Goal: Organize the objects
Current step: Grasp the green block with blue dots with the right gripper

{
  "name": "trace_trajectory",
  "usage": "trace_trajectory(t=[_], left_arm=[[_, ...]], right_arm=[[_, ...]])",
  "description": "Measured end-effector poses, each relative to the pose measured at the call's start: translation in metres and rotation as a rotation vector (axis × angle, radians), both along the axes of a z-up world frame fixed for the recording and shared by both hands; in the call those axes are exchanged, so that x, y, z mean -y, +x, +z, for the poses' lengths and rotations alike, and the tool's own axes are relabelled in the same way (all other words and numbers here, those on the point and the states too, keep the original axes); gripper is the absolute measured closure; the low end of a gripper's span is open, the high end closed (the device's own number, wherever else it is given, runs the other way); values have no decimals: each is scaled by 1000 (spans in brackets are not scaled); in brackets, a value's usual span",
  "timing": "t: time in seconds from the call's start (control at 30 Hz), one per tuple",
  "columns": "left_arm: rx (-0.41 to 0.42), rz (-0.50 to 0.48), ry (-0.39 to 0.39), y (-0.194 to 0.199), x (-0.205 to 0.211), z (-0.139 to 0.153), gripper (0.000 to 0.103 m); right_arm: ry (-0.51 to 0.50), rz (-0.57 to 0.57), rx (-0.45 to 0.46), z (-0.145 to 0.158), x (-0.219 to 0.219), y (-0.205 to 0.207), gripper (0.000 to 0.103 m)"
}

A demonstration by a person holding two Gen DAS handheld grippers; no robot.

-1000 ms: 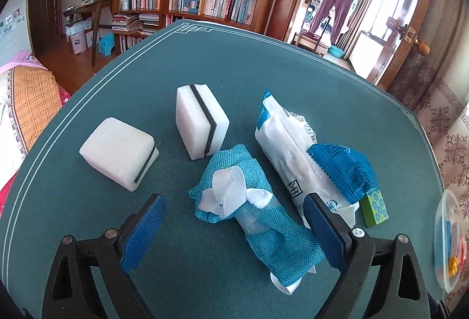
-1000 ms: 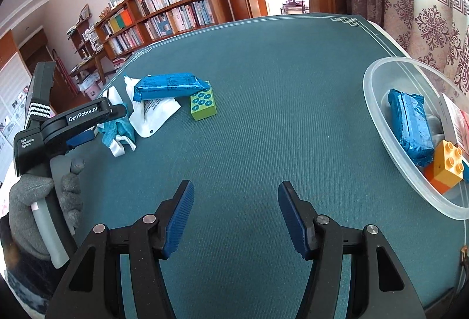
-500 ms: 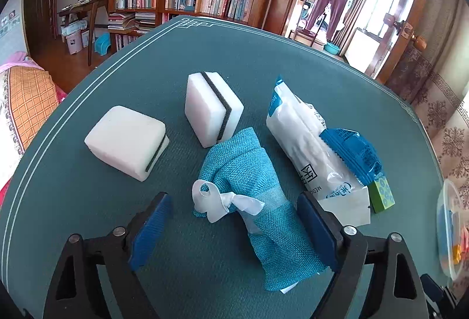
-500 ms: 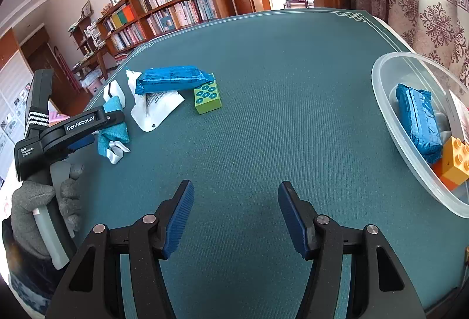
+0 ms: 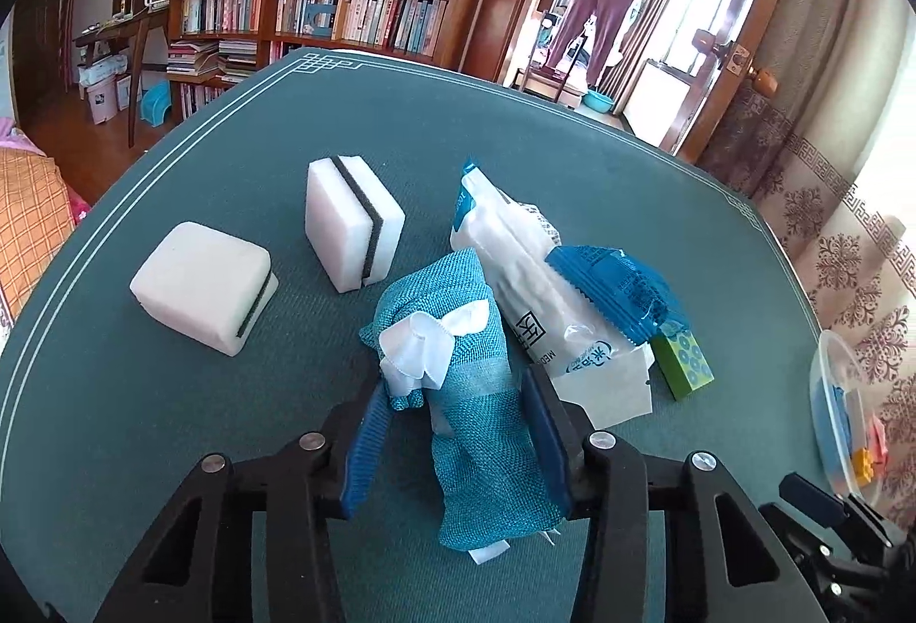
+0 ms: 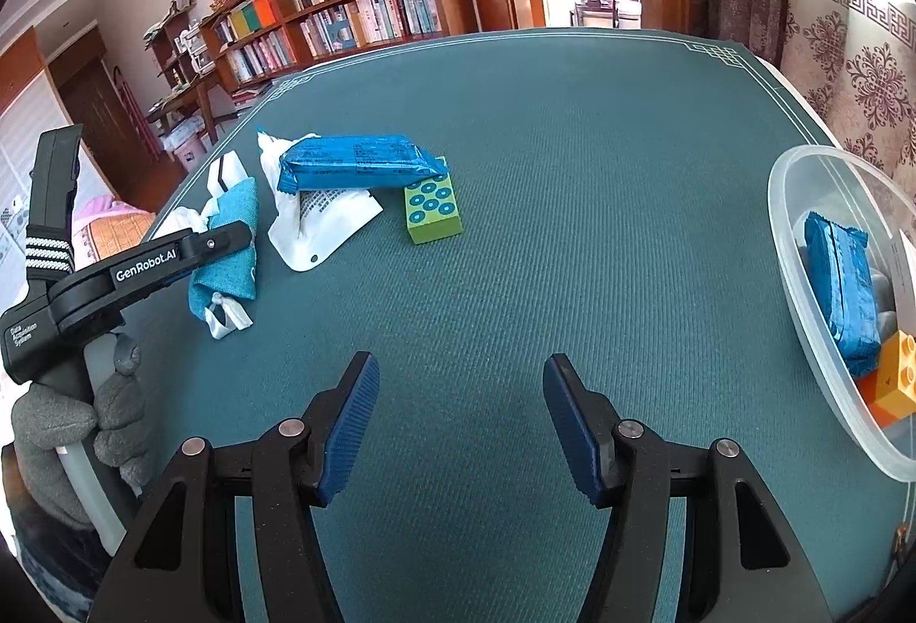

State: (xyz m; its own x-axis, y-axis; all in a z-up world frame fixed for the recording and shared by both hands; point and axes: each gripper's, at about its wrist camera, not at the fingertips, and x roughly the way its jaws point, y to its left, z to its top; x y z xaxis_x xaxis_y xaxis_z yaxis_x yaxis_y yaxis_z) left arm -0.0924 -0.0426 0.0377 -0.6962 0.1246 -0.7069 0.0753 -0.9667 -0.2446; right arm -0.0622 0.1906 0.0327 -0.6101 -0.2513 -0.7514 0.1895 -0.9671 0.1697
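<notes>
Two tools are over the green counter (image 6: pixel 572 165): the left tool (image 5: pixel 452 428) has its pads on both sides of the teal pouch (image 5: pixel 475 394) and is closing on it, and the right tool (image 6: pixel 461 417) hangs apart over bare cloth with nothing between its pads. Two white sponges (image 5: pixel 355 233) sit past the pouch, with a white pack (image 5: pixel 515 273), a blue wrapper (image 5: pixel 612 285) lying on it, and a green block (image 5: pixel 684 362) just beside them. Far right stands a clear tub (image 6: pixel 801 245) with a blue pack (image 6: pixel 841 291) and an orange block (image 6: pixel 901 377) inside.
</notes>
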Motion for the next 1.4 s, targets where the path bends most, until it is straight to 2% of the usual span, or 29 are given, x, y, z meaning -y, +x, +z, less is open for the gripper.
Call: trace_trajectory(t=[0.1, 0.27, 0.53, 0.73, 0.83, 0.9, 1.0, 1.4], left_arm=[[-54, -5, -39, 9, -6, 9, 54], [-116, -33, -30, 16, -9, 19, 54], [-113, -31, -9, 14, -7, 16, 54], [-120, -45, -12, 16, -10, 17, 54], [-119, -46, -12, 16, -11, 16, 54], [-118, -44, -10, 16, -11, 16, 54], [-118, -42, -11, 16, -11, 16, 54], [-134, -63, -2, 18, -16, 20, 54]], right_arm=[[8, 2, -15, 1, 6, -16, 42], [38, 14, -30, -4, 20, -45, 42], [107, 37, -57, -12, 43, -75, 45], [149, 33, -61, -18, 51, -91, 54], [144, 30, -65, -18, 51, -94, 58], [144, 31, -64, -18, 51, -95, 68], [142, 24, -63, -18, 49, -96, 72], [161, -40, -67, -17, 35, -68, 73]])
